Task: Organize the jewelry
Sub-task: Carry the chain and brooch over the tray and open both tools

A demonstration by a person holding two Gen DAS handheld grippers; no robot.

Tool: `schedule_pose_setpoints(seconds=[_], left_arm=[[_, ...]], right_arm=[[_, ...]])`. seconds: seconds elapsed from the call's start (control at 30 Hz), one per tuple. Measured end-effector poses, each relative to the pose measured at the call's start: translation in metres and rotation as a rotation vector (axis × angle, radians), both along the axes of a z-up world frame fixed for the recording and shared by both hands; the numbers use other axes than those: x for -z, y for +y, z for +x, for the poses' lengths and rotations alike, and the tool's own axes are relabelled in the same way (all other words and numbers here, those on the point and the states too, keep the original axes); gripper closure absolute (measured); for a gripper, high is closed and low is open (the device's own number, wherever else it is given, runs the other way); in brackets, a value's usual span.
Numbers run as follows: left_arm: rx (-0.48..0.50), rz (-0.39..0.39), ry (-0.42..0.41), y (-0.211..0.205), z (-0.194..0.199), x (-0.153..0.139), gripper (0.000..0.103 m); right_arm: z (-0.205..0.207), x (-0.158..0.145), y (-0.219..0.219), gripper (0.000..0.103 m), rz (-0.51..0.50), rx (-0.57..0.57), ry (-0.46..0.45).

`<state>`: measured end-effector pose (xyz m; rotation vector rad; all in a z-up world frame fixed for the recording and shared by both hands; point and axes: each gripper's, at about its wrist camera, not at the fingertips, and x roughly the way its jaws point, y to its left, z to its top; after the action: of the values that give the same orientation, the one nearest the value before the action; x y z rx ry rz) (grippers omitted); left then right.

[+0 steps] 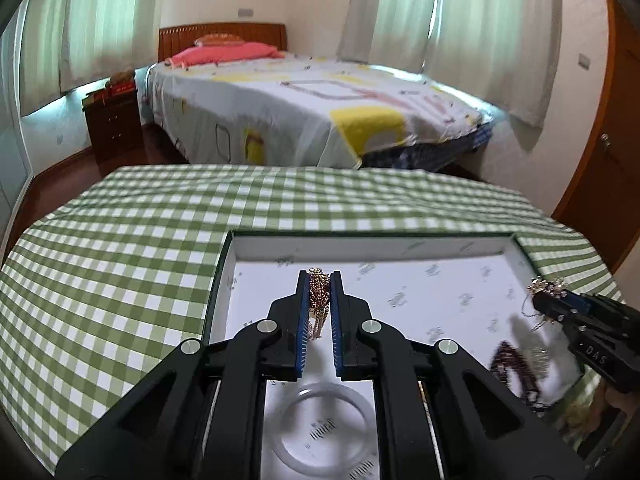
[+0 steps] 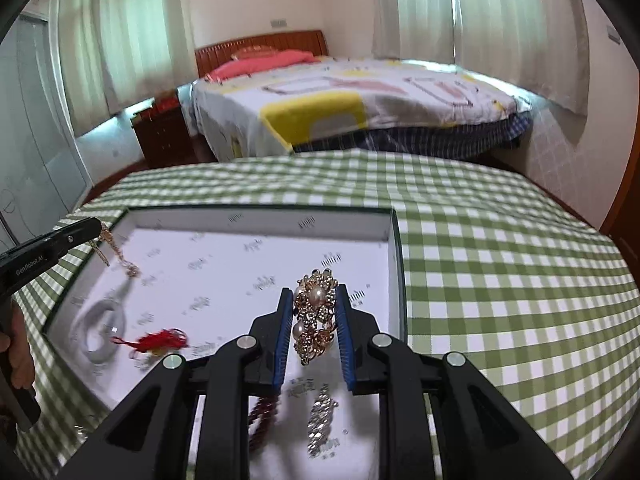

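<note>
Nearest, two grippers, each clamped on one piece of jewelry above one open box. Left gripper [image 1: 319,280]: blue pads closed on one gold chain [image 1: 319,294], which hangs down between them over the box floor. Right gripper [image 2: 313,292]: pads closed on one gold-and-pearl filigree piece [image 2: 315,314], held over the box's right half; the same piece shows at the gripper tip [image 1: 548,289] in the left wrist view. Box [image 2: 394,240]: one, shallow, dark-rimmed, white printed lining, resting on the tablecloth. Lying loose inside it: one pale translucent bangle [image 1: 326,426] beneath the left gripper; one red tassel [image 2: 158,342] touching the bangle's edge; one dark red beaded strand [image 2: 262,416], partly hidden by the right gripper; one silver chain [image 2: 322,420] just beside the strand. Tablecloth [image 1: 120,260]: one, green-and-white check, covering the table. Beyond, well apart from the table: one bed [image 1: 304,108] with patterned sheet, one pink pillow [image 1: 224,53] at its wooden headboard, one dark nightstand [image 1: 114,124] beside it. Farthest: pale curtains [image 1: 460,20] over the windows.
</note>
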<state>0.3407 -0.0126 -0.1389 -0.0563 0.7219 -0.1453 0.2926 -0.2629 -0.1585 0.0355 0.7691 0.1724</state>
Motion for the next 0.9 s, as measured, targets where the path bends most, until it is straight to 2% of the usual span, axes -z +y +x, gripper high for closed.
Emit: schedule_pose_setpoints(seconds=[0.27,0.47,0.67,0.8,0.9], left_arm=[[-0.014,-0.009,0.119,0.005,0.021,0.028,0.093],[-0.015,-0.013,0.129,0.006,0.02,0.03,0.092],[-0.014,0.001,0.116,0.004,0.019,0.028,0.076],[-0.009,0.01,0.096,0.002,0.015,0.025,0.069],[-0.008,0.003,0.088,0.004,0.012,0.024,0.06]], right_arm=[[0.016,0.013,-0.005,0.081,0.005,-0.001,0.077],[0.018,0.016,-0.006,0.08,0.009,0.007,0.098],[0.019,0.015,-0.007,0.072,0.011,0.002,0.091],[0.017,0.014,-0.007,0.07,0.014,0.002,0.08],[0.016,0.012,-0.007,0.067,0.019,0.0,0.07]])
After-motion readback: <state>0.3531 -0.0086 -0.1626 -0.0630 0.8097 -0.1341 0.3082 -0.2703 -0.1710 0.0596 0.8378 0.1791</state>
